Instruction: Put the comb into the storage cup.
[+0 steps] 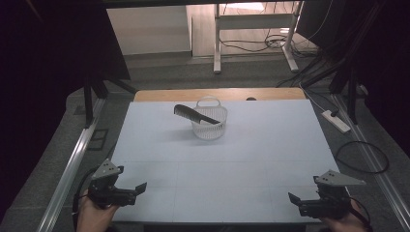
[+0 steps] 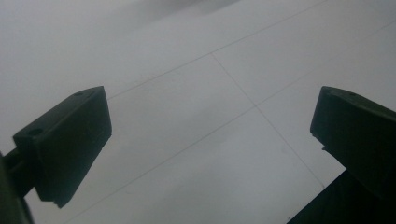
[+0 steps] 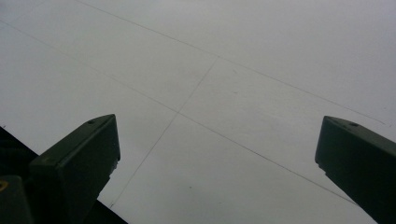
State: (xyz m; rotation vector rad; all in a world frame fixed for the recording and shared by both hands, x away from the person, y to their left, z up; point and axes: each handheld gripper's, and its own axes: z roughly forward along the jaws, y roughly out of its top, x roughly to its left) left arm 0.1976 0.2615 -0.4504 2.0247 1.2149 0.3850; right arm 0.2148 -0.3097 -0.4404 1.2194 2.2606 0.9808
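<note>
in the middle of the high view, slightly above centre, a small white basket (image 1: 210,124) stands on the pale table (image 1: 270,145), and a black comb (image 1: 194,114) lies across its rim, one end jutting out toward the upper left and the other resting over the basket's mouth. at the lower left corner of the frame the left gripper (image 1: 137,190) rests near the table's front edge, held in a hand (image 1: 94,216); at the lower right the right gripper (image 1: 294,200) sits likewise. both are well apart from the basket and comb.

in the left gripper view, the two black jaws rise at the left and right edges, spread wide, with nothing between them but bare tabletop and its thin seam lines.

in the right gripper view, the jaws stand spread just the same over bare tabletop, holding nothing.

the risk i see: the comb is balanced loosely on a light basket, so a nudge to the overhanging end could tip it off, or drag the basket along.
</note>
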